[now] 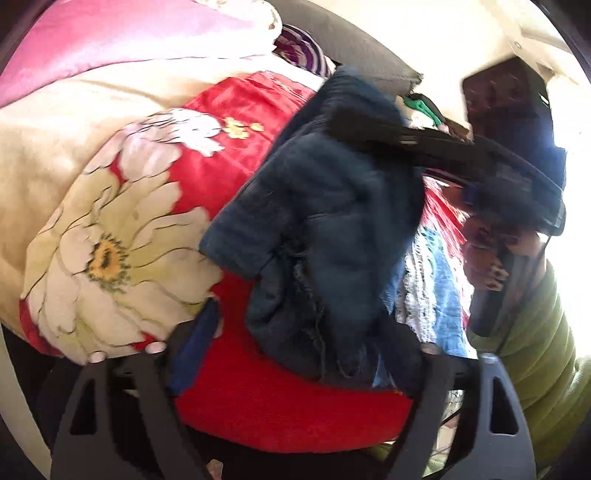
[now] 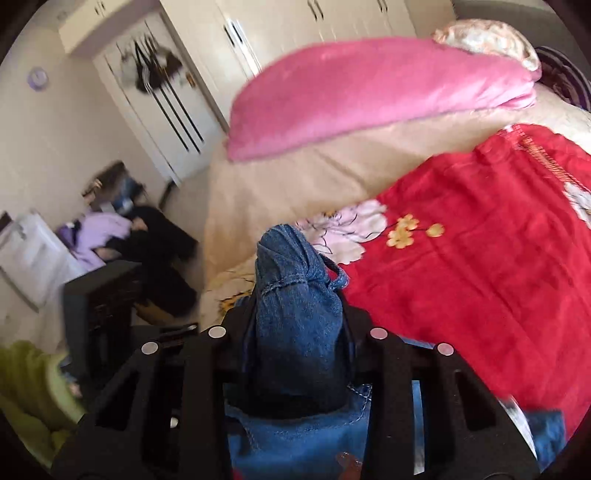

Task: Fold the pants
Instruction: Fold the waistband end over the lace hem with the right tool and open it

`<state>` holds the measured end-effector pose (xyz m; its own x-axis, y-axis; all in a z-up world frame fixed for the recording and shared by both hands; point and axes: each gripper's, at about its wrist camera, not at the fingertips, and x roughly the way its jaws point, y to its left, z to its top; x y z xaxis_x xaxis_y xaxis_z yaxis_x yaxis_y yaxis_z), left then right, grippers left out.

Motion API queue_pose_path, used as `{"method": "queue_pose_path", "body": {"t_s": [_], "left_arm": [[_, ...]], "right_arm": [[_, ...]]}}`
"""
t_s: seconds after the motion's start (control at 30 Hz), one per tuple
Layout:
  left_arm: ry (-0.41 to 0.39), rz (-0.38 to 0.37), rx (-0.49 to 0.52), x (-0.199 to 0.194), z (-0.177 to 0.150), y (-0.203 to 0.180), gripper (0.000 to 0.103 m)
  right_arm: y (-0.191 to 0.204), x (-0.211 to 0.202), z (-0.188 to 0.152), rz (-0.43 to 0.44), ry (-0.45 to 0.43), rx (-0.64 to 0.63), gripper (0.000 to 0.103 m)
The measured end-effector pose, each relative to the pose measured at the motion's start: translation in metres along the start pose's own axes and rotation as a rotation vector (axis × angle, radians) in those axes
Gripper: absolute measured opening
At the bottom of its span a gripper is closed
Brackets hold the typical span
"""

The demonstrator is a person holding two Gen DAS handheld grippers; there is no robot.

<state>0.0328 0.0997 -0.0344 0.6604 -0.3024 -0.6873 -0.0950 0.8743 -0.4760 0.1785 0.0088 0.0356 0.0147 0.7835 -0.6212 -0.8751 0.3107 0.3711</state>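
Bedroom walls and cream wardrobe doors (image 2: pixel 236 33) fill the back of the right wrist view, and below them stretches the bed under a beige cover (image 2: pixel 295 173). Across that cover spreads a red floral blanket (image 2: pixel 480 258), big white blossoms at its edge, while a pink pillow (image 2: pixel 369 92) lies near the head of the bed. Off to the side of the bed sits a heap of lilac and black clothes (image 2: pixel 122 236) on the floor.

Now to the action: the denim jeans (image 1: pixel 332 229) hang bunched above the red blanket, dark blue and crumpled, lifted at their top edge. The right gripper (image 1: pixel 354 122) has them there, reaching in from the right, and its own camera shows the jaws pinched tight on a thick wad of denim that bulges out in front of the fingers. A green ribbed sleeve (image 1: pixel 535 350) runs behind it.

The left gripper (image 1: pixel 295 354) sits below the hanging fabric with its jaws spread wide; the lower folds of the jeans droop between the fingers, yet neither pad presses on them.
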Motion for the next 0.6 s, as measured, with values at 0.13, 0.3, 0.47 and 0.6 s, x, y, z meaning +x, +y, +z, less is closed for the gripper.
{"method": "queue_pose_path", "body": {"t_s": [0.13, 0.3, 0.47, 0.6], "left_arm": [[0.042, -0.125, 0.011, 0.013, 0.012, -0.022, 0.086], [0.028, -0.198, 0.100, 0.016, 0.016, -0.067, 0.071], [0.049, -0.275, 0.243, 0.018, 0.004, -0.109, 0.071], [0.110, -0.265, 0.372, 0.031, -0.015, -0.135, 0.071]], "right_arm": [[-0.006, -0.046, -0.015, 0.017, -0.086, 0.022, 0.028], [-0.017, -0.085, -0.036, -0.011, -0.161, 0.048, 0.034], [-0.037, -0.123, -0.063, -0.006, -0.245, 0.168, 0.075], [-0.052, -0.158, -0.100, -0.136, -0.315, 0.275, 0.078]]}}
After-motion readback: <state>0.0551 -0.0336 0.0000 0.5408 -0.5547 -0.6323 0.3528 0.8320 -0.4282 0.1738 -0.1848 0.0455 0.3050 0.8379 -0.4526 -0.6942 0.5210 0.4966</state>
